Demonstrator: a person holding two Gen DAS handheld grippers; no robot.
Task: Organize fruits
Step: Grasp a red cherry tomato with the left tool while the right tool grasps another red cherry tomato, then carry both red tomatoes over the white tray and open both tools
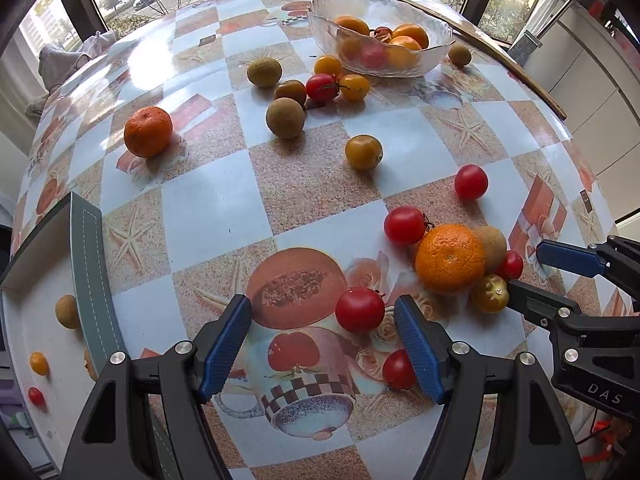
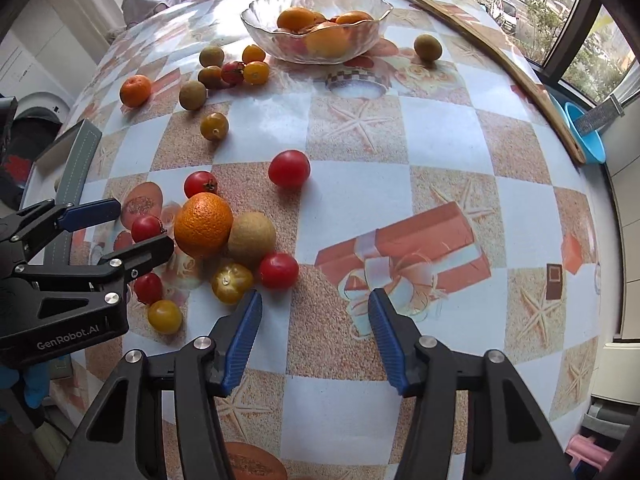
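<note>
blue-padded jaws of the left hand-held gripper (image 1: 322, 344) stand wide around a red tomato (image 1: 359, 309) on the desk (image 1: 208, 208), pads clear of it. to grasp well, centre it between them, then close gently so it doesn't roll. right hand-held gripper (image 2: 315, 338) is part open and empty, near the orange (image 2: 203, 225) cluster. both point steeply down. bowl (image 1: 436, 54) sits far off.

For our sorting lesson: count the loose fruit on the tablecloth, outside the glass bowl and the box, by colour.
Red tomatoes: 6
Oranges: 2
Yellow tomatoes: 5
Brown fruits: 5
Total: 18
</note>
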